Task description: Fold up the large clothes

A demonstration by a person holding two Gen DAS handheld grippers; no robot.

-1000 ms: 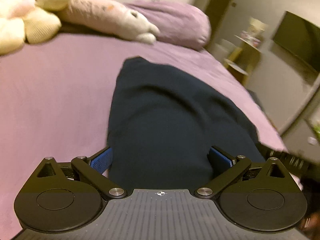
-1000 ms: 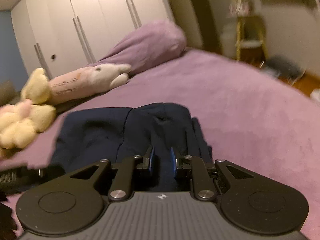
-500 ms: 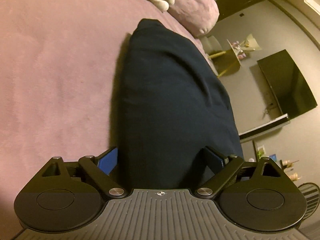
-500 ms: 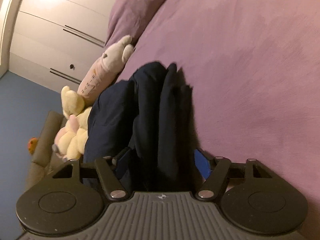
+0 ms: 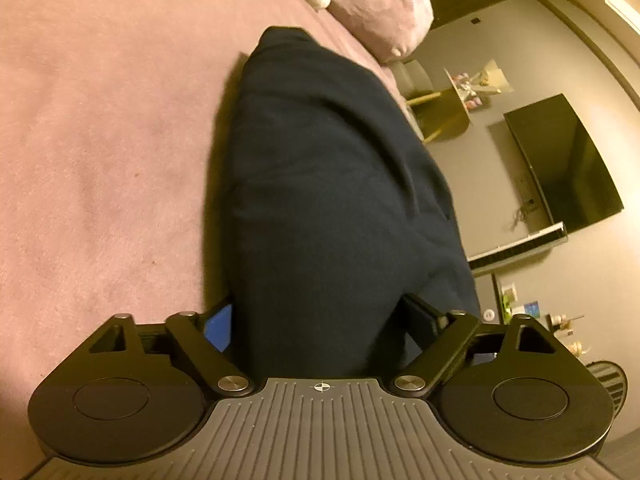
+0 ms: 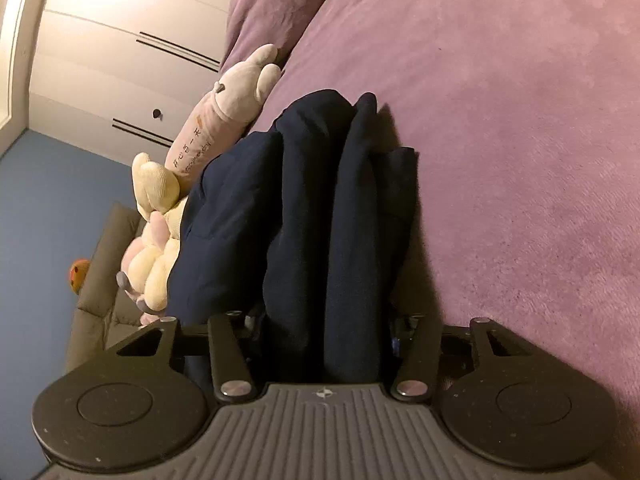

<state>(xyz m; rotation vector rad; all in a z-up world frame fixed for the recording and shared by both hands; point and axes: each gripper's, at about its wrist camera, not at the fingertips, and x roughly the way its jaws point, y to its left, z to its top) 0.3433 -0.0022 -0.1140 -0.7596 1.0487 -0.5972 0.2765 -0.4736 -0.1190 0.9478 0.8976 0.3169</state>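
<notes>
Since a second ago I rolled both grippers; the left gripper [image 5: 320,320] and right gripper [image 6: 324,328] were closing around the navy garment [image 5: 328,184] bunched between their fingers.

Bed [image 6: 520,120], purple plush cover. Lying directly on it: dark navy garment [image 6: 320,220], bunched in thick folds; purple pillow [image 6: 276,4] at the far end; long pale plush toy [image 6: 224,120] beside the pillow; cream plush toys [image 6: 154,240] next to the garment.
</notes>
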